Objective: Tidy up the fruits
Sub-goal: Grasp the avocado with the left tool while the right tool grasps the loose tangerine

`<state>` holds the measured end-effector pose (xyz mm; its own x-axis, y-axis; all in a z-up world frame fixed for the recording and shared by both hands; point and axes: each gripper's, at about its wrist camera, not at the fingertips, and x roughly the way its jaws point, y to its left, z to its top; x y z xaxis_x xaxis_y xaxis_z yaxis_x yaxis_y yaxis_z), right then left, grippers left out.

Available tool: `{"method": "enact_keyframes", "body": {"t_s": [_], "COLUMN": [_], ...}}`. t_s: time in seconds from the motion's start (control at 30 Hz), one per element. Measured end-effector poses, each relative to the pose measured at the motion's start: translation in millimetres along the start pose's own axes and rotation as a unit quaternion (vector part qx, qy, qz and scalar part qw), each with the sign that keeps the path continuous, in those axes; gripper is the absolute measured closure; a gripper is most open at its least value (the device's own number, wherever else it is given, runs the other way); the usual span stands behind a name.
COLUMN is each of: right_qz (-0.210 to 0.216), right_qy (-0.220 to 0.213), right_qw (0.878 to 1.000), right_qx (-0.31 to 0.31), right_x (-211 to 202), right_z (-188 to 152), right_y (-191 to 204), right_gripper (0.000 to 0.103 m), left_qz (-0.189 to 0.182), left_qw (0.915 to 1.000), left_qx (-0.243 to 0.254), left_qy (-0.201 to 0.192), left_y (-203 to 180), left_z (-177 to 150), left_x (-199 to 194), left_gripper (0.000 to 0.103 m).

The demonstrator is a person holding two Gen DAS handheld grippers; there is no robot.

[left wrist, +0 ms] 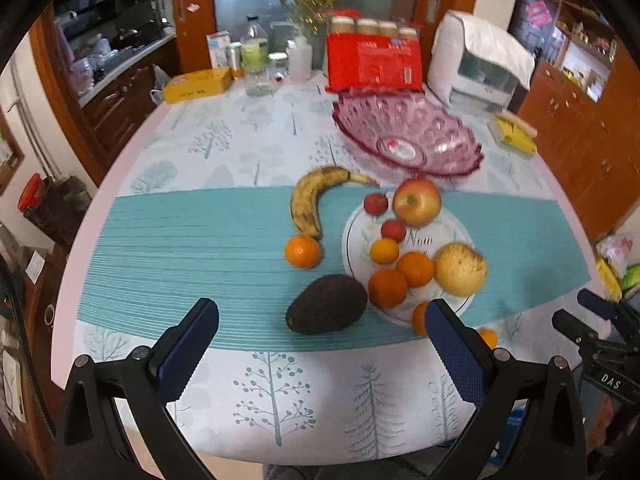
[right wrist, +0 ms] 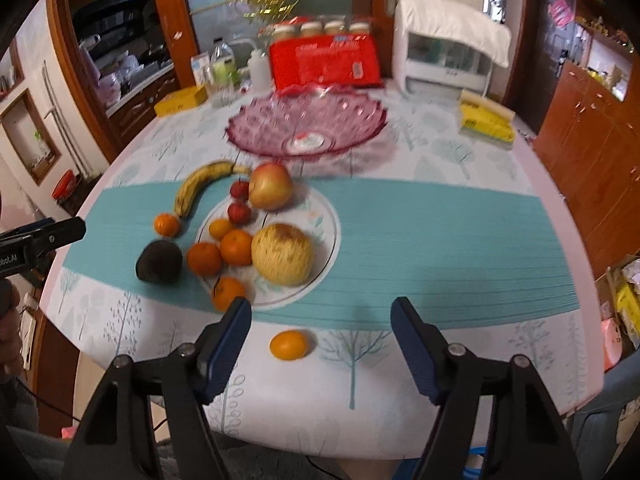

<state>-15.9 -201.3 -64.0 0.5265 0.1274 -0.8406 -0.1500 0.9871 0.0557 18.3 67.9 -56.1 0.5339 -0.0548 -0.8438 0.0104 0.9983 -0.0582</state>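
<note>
- Fruit sits in a loose cluster mid-worktop [right wrist: 440, 240], most of it piled on a flat white plate [right wrist: 324, 236]: an apple [right wrist: 271, 186], a pale round pear-like fruit [right wrist: 282, 254], several mandarins and two small red fruits.
- A banana [left wrist: 310, 200], a dark avocado [left wrist: 326, 304] and one mandarin [left wrist: 303, 251] lie off the plate on the teal runner, so the sorting looks unstarted.
- The pink glass bowl [right wrist: 306, 124] stands empty behind the plate; it is likely the destination, which explains why it is kept clear and within reach.
- A lone mandarin [right wrist: 289, 345] rests near the front edge, apart from the rest, in line with the right gripper [right wrist: 320, 332].
- Right gripper fingers [right wrist: 230, 344] are apart with nothing between the pads; they point down toward that stray fruit, probably lining up for a pick.
- Left gripper [left wrist: 320, 336] fingers are spread wide, empty, framing the avocado just ahead, its likely target.
- Neither gripper touches any fruit.
- Boxes and bottles crowd the far edge, well apart from the work area.
</note>
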Motion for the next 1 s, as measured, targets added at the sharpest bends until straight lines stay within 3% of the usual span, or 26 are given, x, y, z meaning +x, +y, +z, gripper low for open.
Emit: {"method": "enact_keyframes", "body": {"t_s": [0.37,0.6,0.8,1.0], "right_qz": [0.032,0.051,0.062,0.066], "right_qy": [0.074,0.098,0.112,0.117], "right_qw": [0.996,0.993,0.991,0.989], "right_qx": [0.027,0.046,0.050,0.060], "right_x": [58,81,97,104], "right_z": [-29,-36,-39,-40], "right_y": [-5,0,11,13], "right_gripper": [0.043,0.047,0.051,0.063], "left_qz": [0.004,-0.003,-0.011,-0.030], "left_qw": [0.9956,0.9899,0.9855,0.9822], "left_qx": [0.078,0.123,0.144,0.151], "left_qy": [0.053,0.070,0.088,0.107], "left_y": [-5,-11,-15,-19], "left_z": [-22,-17,-10,-8], "left_x": [83,111,130,144], "left_gripper": [0.002,0.002,0.008,0.026]}}
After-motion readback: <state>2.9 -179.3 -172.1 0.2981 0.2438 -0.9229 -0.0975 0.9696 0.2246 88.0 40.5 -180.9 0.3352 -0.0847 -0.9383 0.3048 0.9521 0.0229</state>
